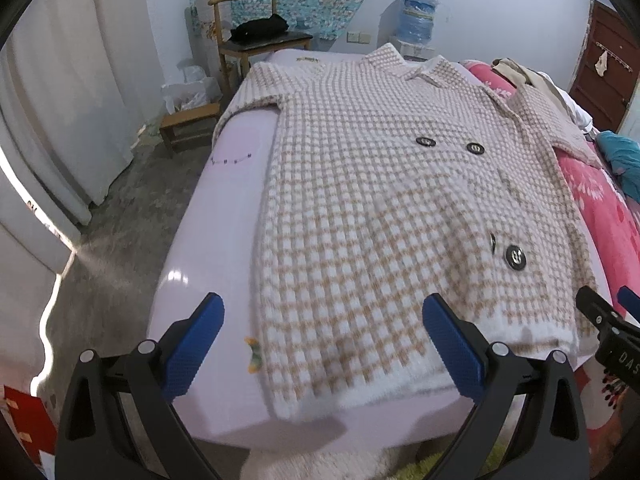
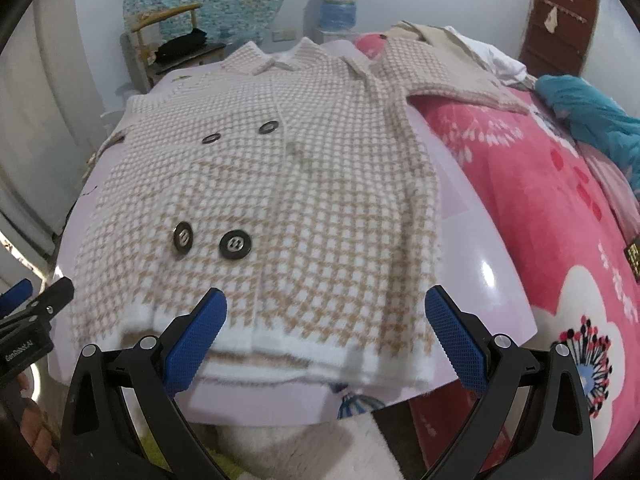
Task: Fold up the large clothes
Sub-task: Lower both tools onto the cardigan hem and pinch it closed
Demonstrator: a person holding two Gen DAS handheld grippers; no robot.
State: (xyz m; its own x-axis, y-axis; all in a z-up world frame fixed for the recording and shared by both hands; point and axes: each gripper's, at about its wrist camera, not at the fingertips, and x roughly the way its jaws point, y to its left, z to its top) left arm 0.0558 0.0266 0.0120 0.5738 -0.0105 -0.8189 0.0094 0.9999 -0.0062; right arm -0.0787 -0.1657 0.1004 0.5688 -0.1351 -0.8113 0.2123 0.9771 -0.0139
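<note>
Your left tongs (image 1: 322, 344) sit at the bottom of the left wrist frame, both blue pads spread wide and holding nothing. They point forward and slightly down over the near hem of the checked coat (image 1: 384, 208), with the left pad above bare lilac sheet (image 1: 236, 152) and the right pad above the white hem band.

Your right tongs (image 2: 326, 340) take the same pose at the bottom of the right wrist frame: pads wide apart, empty, and hovering just short of the coat's hem (image 2: 280, 336). The left tongs show at that frame's left edge, level with the right ones.

The coat lies flat and face up on the bed, filling the middle of both frames. Its collar (image 2: 280, 64) is toward the top and its hem is nearest you. Four dark buttons (image 2: 235, 244) sit in two pairs on its front. One sleeve reaches to the upper right across the pink blanket (image 2: 540, 208). The other sleeve runs toward the upper left of the left wrist frame.

A wooden chair (image 1: 248, 32) stands at the top.
</note>
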